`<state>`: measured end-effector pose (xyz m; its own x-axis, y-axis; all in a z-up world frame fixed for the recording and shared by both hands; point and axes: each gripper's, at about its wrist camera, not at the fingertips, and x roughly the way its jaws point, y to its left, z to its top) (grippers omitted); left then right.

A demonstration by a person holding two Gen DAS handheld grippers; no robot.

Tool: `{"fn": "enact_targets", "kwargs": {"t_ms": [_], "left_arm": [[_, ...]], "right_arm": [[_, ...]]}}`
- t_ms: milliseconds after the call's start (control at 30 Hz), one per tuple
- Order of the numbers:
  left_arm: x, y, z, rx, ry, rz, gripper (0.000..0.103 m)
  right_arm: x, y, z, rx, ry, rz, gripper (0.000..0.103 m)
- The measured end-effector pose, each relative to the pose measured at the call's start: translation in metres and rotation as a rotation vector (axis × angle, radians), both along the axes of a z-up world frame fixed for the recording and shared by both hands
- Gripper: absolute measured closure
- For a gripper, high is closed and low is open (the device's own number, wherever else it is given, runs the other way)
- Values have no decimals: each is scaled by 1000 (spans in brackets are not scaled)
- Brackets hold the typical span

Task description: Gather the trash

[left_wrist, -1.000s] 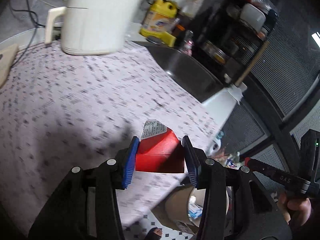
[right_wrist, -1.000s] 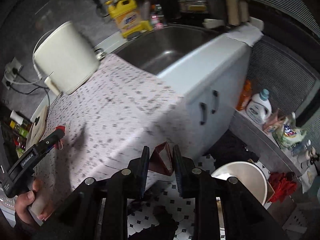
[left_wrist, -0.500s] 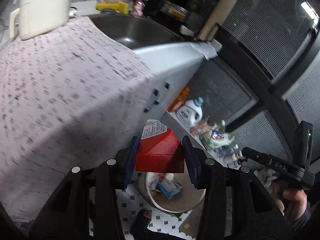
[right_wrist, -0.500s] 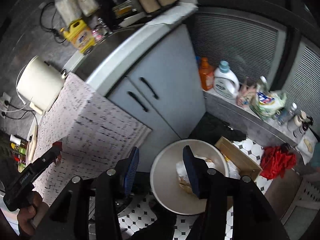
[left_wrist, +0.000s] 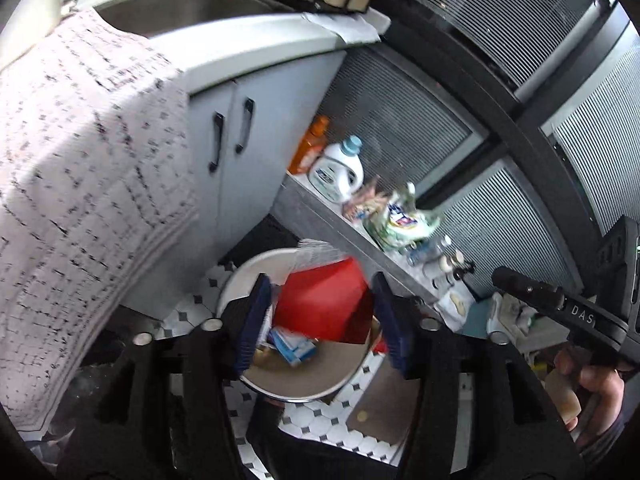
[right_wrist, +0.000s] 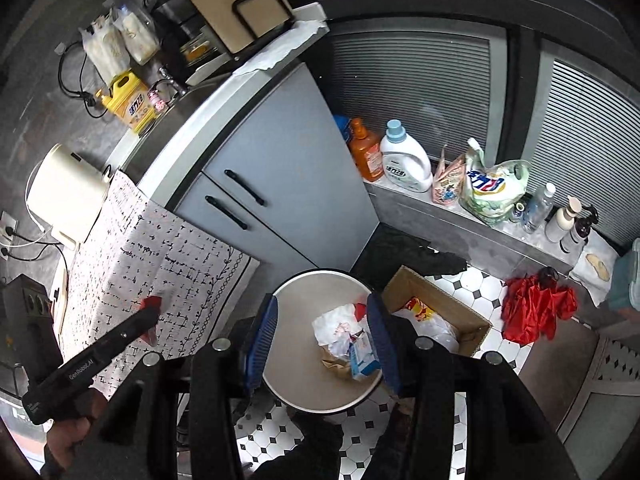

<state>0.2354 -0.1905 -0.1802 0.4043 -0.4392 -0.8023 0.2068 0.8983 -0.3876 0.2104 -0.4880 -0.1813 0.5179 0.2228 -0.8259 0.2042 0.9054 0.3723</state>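
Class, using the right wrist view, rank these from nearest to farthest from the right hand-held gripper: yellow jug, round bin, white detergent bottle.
1. Round bin, directly below the right hand-held gripper.
2. White detergent bottle, on the ledge to the right.
3. Yellow jug, upper left by the sink.

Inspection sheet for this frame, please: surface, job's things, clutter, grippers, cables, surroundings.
Surface: tiled floor; patterned mat draped over the counter edge.
Job's things: bin on the floor, with wrappers inside; red carton above it.
Clutter: cardboard box, red cloth, detergent bottle and other bottles on a ledge.
Grippers: left gripper jaws opening, carton between them with gaps on both sides; right gripper open over the bin, nothing between its jaws.
Cables: cords beside the kettle.
Surroundings: cabinet, sink, blinds.
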Motion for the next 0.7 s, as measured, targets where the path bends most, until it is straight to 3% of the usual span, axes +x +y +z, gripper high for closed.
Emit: {"fn": "enact_targets", "kwargs": {"t_ms": [33, 133, 233, 567, 700], "left_arm": [[0, -2, -1, 0, 8, -2, 29], [-2, -4, 1, 0, 0, 7, 17], [-4, -3, 4, 17, -9, 23, 11], [-20, 34, 38, 75, -72, 148, 6], [-32, 56, 56, 100, -108, 223, 6]], "right_arm": [[-2, -3, 0, 2, 0, -3, 56], [-5, -8, 0, 2, -2, -9, 50], [-6, -10, -1, 3, -5, -12, 42], [3, 9, 10, -6, -44, 68, 14], [12, 29, 20, -46, -44, 136, 10]]}}
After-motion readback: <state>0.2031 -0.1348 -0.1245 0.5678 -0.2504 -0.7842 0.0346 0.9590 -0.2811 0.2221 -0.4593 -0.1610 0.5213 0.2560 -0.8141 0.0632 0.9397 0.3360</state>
